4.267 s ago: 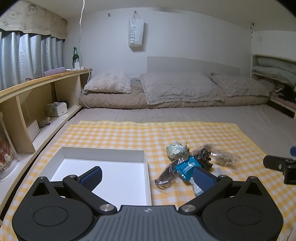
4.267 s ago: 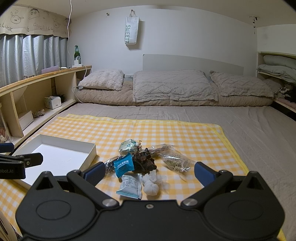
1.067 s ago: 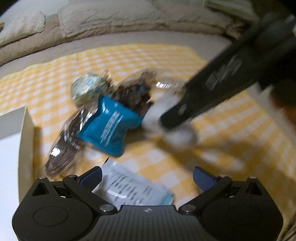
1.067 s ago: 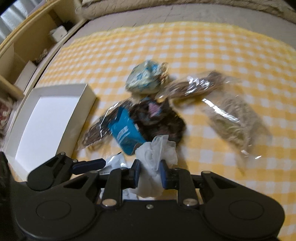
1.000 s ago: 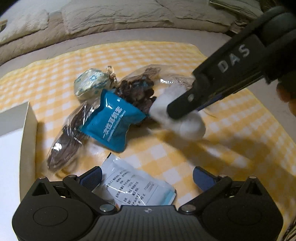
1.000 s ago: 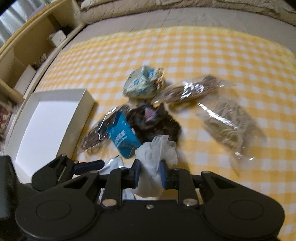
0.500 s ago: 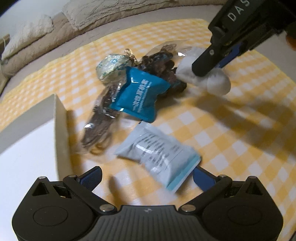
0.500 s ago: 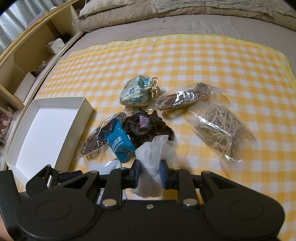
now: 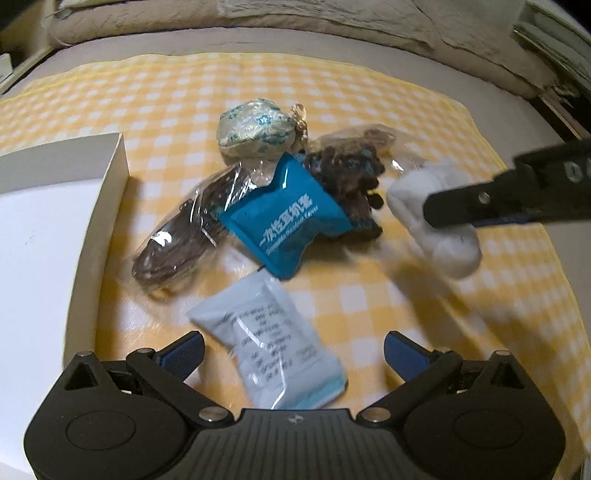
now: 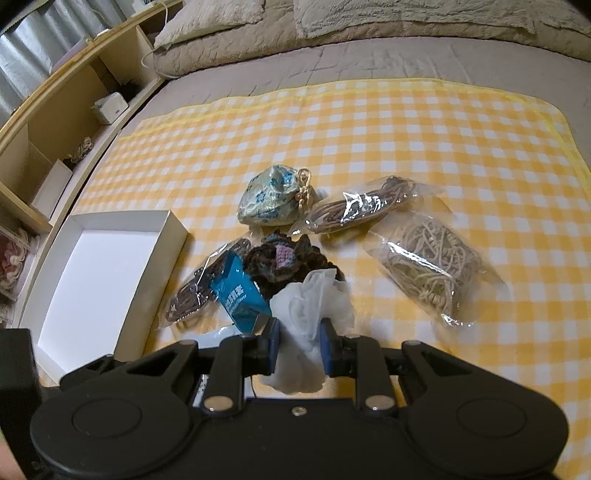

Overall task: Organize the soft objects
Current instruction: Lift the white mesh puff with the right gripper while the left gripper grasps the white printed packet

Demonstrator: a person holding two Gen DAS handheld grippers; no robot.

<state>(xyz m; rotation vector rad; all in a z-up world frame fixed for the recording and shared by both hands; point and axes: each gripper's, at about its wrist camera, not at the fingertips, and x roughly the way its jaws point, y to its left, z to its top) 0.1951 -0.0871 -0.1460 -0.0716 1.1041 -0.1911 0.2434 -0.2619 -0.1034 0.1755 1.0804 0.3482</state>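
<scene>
**Soft items on checked cloth**

Yellow checked cloth (image 10: 406, 122) is covering the bed. White box (image 10: 92, 280) is lying at its left. Right gripper (image 10: 298, 347), jaws closed, is pinching white pouf (image 10: 310, 306) above cloth. Left gripper (image 9: 293, 354), jaws wide apart, is straddling pale packet (image 9: 273, 343).

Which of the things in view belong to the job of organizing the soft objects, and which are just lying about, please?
Part of the job:
white soft bundle, held in the right gripper
white box
blue packet
pale printed sachet
floral pouch
dark crochet piece
bagged cords
left gripper, open

Lying about:
checked cloth
pillows
wooden shelf
</scene>
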